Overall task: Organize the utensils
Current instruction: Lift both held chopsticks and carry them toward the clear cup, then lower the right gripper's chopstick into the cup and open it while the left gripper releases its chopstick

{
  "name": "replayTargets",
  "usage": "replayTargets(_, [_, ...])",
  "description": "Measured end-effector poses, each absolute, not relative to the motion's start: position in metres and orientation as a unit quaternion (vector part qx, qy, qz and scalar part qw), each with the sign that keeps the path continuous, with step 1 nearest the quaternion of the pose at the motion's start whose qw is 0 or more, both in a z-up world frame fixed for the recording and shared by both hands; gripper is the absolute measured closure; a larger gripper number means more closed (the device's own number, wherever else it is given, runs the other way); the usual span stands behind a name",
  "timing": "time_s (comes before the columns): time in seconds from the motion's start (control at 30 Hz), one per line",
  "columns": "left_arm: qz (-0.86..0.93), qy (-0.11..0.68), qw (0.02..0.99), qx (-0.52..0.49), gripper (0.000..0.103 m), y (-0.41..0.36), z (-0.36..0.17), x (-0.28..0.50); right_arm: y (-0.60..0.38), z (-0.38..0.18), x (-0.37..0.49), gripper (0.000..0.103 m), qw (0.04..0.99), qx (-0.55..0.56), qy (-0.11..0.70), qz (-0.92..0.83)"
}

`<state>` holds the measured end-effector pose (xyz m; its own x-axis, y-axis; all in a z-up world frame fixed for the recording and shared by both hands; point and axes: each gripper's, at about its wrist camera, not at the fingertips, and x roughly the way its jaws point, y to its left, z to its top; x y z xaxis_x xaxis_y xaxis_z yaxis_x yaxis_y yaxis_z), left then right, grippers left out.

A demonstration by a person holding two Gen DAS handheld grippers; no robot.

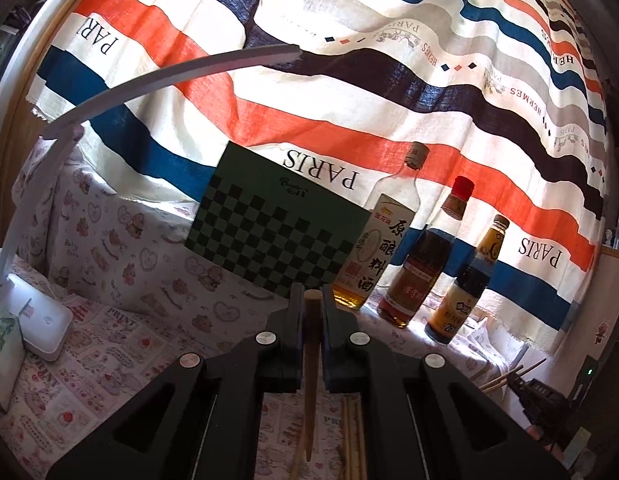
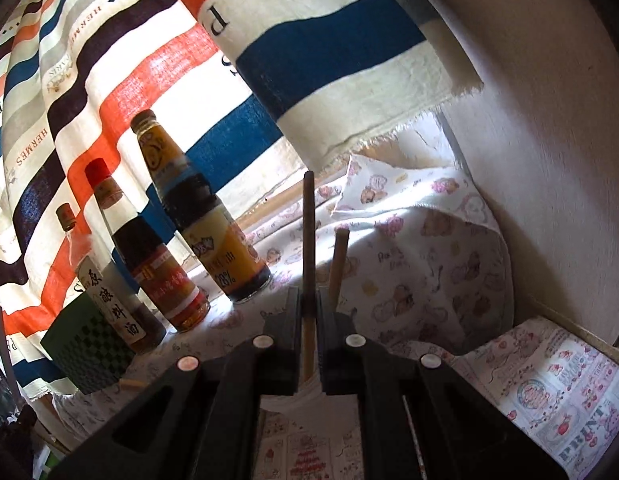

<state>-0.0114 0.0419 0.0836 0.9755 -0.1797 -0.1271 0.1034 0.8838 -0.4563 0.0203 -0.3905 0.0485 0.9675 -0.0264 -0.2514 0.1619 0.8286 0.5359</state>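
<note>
My left gripper (image 1: 312, 300) is shut on a brown wooden chopstick (image 1: 310, 364), held upright above the printed tablecloth. More chopsticks (image 1: 351, 436) lie on the cloth below it. My right gripper (image 2: 308, 300) is shut on a dark-tipped chopstick (image 2: 308, 232), also upright. A second lighter chopstick (image 2: 336, 268) stands just right of it. A white holder rim (image 2: 293, 398) shows below the right jaws. The other gripper (image 1: 545, 404) with chopsticks (image 1: 509, 376) shows at the lower right of the left wrist view.
Three sauce bottles (image 1: 389, 232) (image 1: 429, 256) (image 1: 465, 280) stand along the back by a striped curtain (image 1: 349, 80). A green checkered box (image 1: 277, 224) leans beside them. A white desk lamp (image 1: 37, 316) stands at the left. A wall (image 2: 549, 140) closes the right side.
</note>
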Motion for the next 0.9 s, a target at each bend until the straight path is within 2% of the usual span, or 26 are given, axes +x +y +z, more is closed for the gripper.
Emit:
replayTargets(0.17, [-0.14, 0.1, 0.956, -0.237, 0.097, -0.004, 0.113, -0.001, -0.404, 0.039, 0.024, 0.096, 0.931, 0.332, 0.15, -0.021])
replayTargets(0.2, [-0.152, 0.101, 0.955, -0.232, 0.097, -0.016, 0.117, -0.001, -0.405, 0.039, 0.025, 0.092, 0.93, 0.334, 0.154, -0.02])
replayTargets(0.23, [-0.161, 0.101, 0.956, -0.225, 0.097, -0.029, 0.122, -0.002, -0.405, 0.039, 0.025, 0.083, 0.928, 0.336, 0.158, -0.024])
replayTargets(0.3, [-0.173, 0.099, 0.956, -0.214, 0.097, -0.056, 0.129, -0.001, -0.408, 0.036, 0.024, 0.07, 0.923, 0.349, 0.162, -0.022])
replayTargets(0.63, [-0.186, 0.063, 0.964, -0.179, 0.097, -0.144, 0.156, 0.028, -0.414, 0.028, 0.033, 0.07, 0.903, 0.383, 0.194, 0.018])
replayTargets(0.77, [-0.135, 0.032, 0.981, -0.137, 0.097, -0.155, 0.153, 0.05, -0.414, 0.029, 0.033, 0.07, 0.907, 0.373, 0.193, 0.007])
replayTargets(0.9, [-0.114, 0.039, 0.985, -0.127, 0.097, -0.154, 0.153, 0.08, -0.414, 0.03, 0.034, 0.07, 0.906, 0.375, 0.194, 0.01])
